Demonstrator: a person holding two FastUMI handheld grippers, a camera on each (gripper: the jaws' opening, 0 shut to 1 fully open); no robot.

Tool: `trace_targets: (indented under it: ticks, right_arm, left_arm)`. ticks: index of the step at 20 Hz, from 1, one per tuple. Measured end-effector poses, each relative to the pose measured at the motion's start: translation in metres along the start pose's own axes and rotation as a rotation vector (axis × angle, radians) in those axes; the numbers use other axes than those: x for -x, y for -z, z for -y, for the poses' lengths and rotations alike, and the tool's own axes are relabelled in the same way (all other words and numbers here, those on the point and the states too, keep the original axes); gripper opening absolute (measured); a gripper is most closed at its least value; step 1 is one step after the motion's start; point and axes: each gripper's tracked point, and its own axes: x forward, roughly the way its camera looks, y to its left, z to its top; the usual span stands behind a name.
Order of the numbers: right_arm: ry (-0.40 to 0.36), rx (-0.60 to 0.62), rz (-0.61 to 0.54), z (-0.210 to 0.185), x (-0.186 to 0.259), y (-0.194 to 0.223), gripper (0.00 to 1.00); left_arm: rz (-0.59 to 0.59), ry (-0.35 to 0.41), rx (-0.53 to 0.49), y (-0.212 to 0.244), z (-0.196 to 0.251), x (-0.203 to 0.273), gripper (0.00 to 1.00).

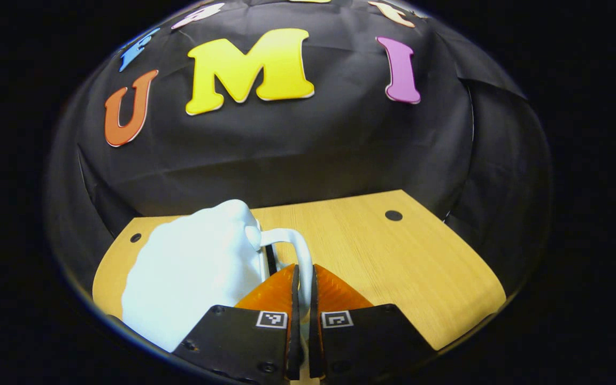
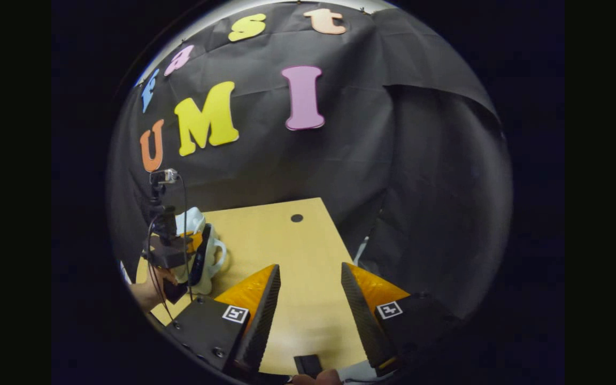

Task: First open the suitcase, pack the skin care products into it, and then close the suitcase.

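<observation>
Wooden tabletop (image 1: 393,256) ran mid-frame; lower left, the left gripper (image 1: 302,294) pinched the white suitcase's (image 1: 190,272) handle (image 1: 294,246). Right gripper (image 2: 308,299) gaped, empty. Suitcase looked closed, so packing seemed barely begun.

A: Where could a gripper pass?
B: The table (image 2: 286,251) lies bare from its middle out to the right edge and back to the far edge, in both views.

A: And what stands in the way?
B: The white suitcase (image 1: 190,272) fills the near left part of the table. Its handle (image 1: 296,251) sits pinched between the left gripper's (image 1: 302,291) fingers. In the right gripper view, that gripper and a hand (image 2: 150,291) crowd the left edge. The black cloth wall (image 2: 393,187) closes off the far and right sides.

A: And the right gripper (image 2: 310,286)?
B: Its fingers are spread, with bare table between them.
</observation>
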Motion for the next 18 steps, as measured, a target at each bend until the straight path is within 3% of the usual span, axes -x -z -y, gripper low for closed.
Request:
trace_targets:
  ticks: [7,11,12,14,15,16,17,18]
  right_arm:
    - [0.010,0.016,-0.016,0.006,-0.003,-0.001,0.69]
    - [-0.012,0.051,-0.008,0.001,-0.005,-0.007,0.69]
    - [-0.018,0.054,-0.008,-0.002,-0.006,-0.009,0.64]
    - [-0.034,0.052,-0.013,-0.008,-0.010,-0.008,0.69]
    - [-0.042,0.055,-0.010,-0.012,-0.012,-0.009,0.69]
    - [-0.051,0.060,0.000,-0.017,-0.014,-0.012,0.69]
    - [-0.062,0.069,0.017,-0.024,-0.015,-0.017,0.69]
    - [-0.072,0.074,0.034,-0.031,-0.017,-0.021,0.69]
  left_arm:
    - [-0.052,-0.048,0.024,0.031,0.015,-0.022,0.11]
    - [-0.077,0.016,0.085,0.040,0.037,-0.027,0.25]
    - [-0.085,0.013,0.089,0.041,0.039,-0.028,0.26]
    - [-0.073,0.023,0.084,0.036,0.045,-0.023,0.43]
    - [-0.054,0.027,0.086,0.031,0.047,-0.016,0.68]
    - [-0.031,0.025,0.089,0.024,0.047,-0.008,0.68]
    - [0.000,0.022,0.092,0.014,0.045,0.002,0.84]
    - [0.040,0.019,0.102,0.001,0.041,0.016,0.90]
